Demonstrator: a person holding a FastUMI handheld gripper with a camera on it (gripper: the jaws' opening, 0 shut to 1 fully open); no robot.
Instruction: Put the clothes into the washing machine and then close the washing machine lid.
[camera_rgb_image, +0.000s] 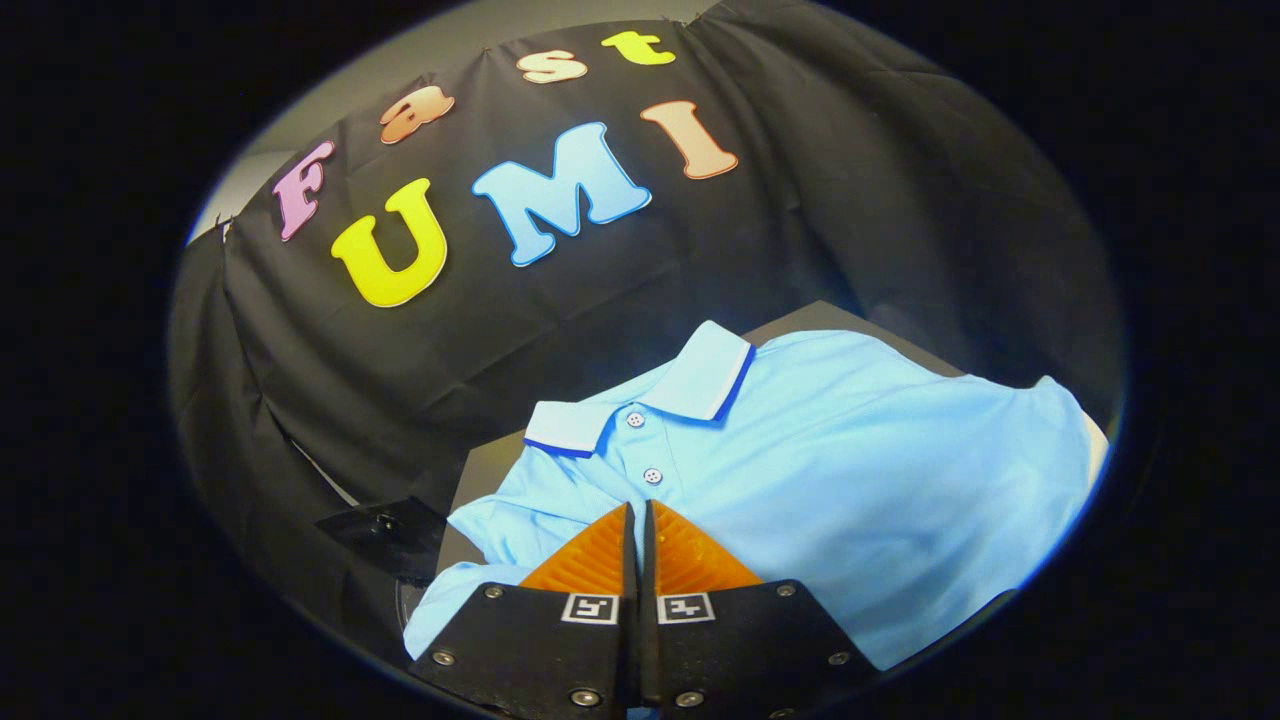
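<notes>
A light blue polo shirt (800, 450) lies spread across a dark surface (480, 470), directly ahead of and beneath the fingers (600, 555), whose tips sit over the cloth just below the shirt's lower button. The two orange fingers are wedge-shaped with ribbed inner faces, and they stand pressed together with only a thin dark seam between them; whether any fabric is pinched in that seam cannot be told. Each finger rises from a black plate fixed with round screws and marked with a small square black-and-white tag. The shirt is soft and smooth, lightly creased at the near sleeve, with a white collar edged in dark blue and two pale buttons on its placket. The collar lies beyond the fingertips, towards the black cloth wall (860, 200).
</notes>
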